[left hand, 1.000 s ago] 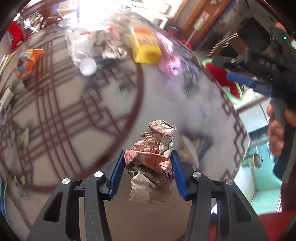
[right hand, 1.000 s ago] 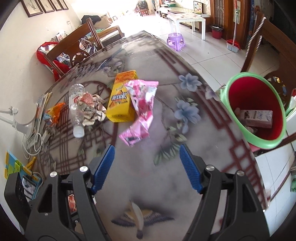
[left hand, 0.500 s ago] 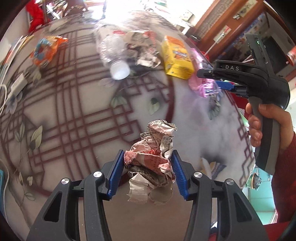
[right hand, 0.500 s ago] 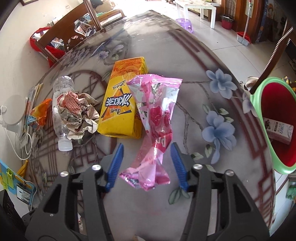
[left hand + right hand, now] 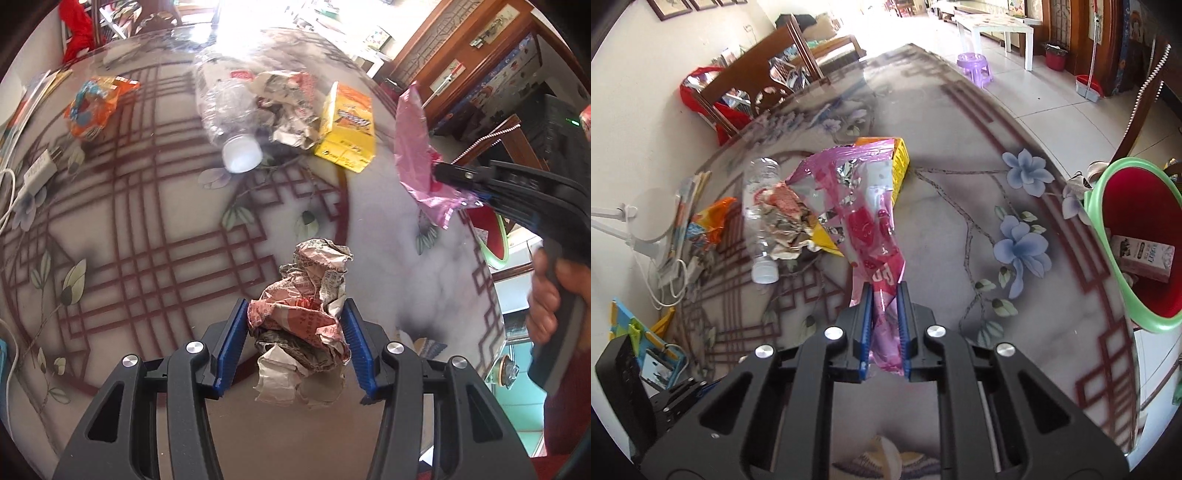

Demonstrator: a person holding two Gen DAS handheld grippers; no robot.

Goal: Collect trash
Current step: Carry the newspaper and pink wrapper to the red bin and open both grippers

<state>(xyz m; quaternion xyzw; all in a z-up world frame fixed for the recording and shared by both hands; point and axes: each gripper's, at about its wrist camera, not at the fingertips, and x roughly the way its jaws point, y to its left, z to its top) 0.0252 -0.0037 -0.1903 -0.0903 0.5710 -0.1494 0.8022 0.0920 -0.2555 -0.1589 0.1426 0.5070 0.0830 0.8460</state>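
Note:
My left gripper (image 5: 293, 314) is shut on a crumpled paper ball (image 5: 306, 310), held above the patterned table (image 5: 147, 221). My right gripper (image 5: 884, 295) is shut on a pink plastic wrapper (image 5: 864, 206), lifted off the table; the pink wrapper (image 5: 417, 155) also shows at right in the left wrist view. Farther back lie a yellow carton (image 5: 347, 129), a second crumpled paper (image 5: 288, 107), a clear plastic bottle (image 5: 229, 107) and an orange snack bag (image 5: 92, 107). A green-rimmed red bin (image 5: 1134, 240) stands off the table's right edge, with a small box (image 5: 1145, 258) inside.
A white charger and cable (image 5: 29, 177) lie at the table's left edge. A person's hand (image 5: 554, 302) holds the right gripper's handle. Wooden chairs (image 5: 764, 88), a purple stool (image 5: 975, 66) and a white table (image 5: 997, 26) stand beyond the table.
My right gripper has shut on the pink wrapper and lifted it off the table. The left gripper keeps its hold on the paper ball and has shifted a little.

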